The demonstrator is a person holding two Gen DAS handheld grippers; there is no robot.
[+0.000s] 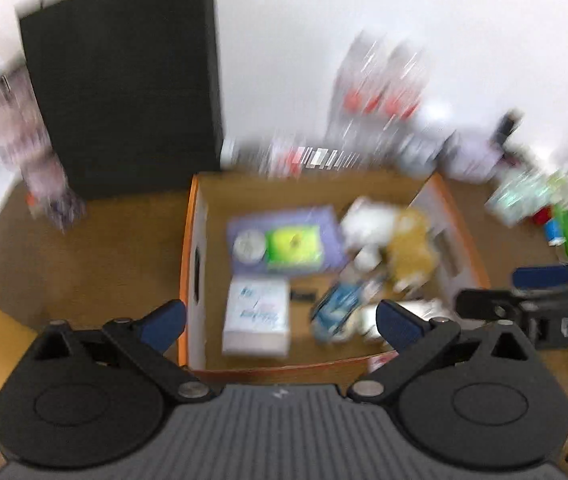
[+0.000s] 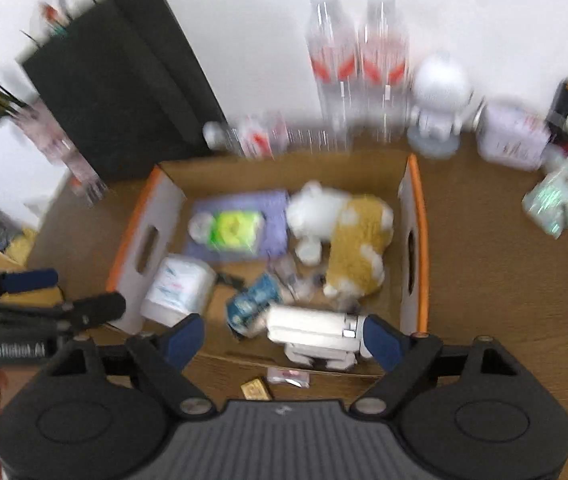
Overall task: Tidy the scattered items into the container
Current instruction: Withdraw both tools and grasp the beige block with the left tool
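Both grippers hung over the cardboard box (image 2: 414,216), and nothing was pinched in either one. The left gripper (image 1: 279,320) had its blue pads spread wide with only air between them; the right gripper (image 2: 281,338) stood parted too, jaws clear of the white boxy item (image 2: 312,328) that lay inside the box against its near wall.

The box was already filling up. A plush toy (image 2: 348,236), white and tan and soft-looking, slumped toward the box's right wall. A flat lilac packet (image 2: 239,224) with a bright green patch lay toward the far wall. A squashy white tissue pack (image 2: 179,288) sat by the left wall, and a crinkly blue pouch (image 2: 253,300) rested near the middle.

The job looked far from done, though. Just outside the box's near wall, a small gold block (image 2: 257,390) and a little clear wrapper (image 2: 288,376) waited on the wooden table (image 2: 504,280).

Now, the risks. Those two leftovers were small and low, so wide jaws could scrape the tabletop or skid the slick wrapper away. The near wall stood close beside them, and a hasty reach might clip it and shove the light cardboard. Behind the box's far wall, tall clear bottles (image 2: 358,64) stood upright; a high swing could topple them. With both tools crowded over one box, a knock between them seemed possible too.
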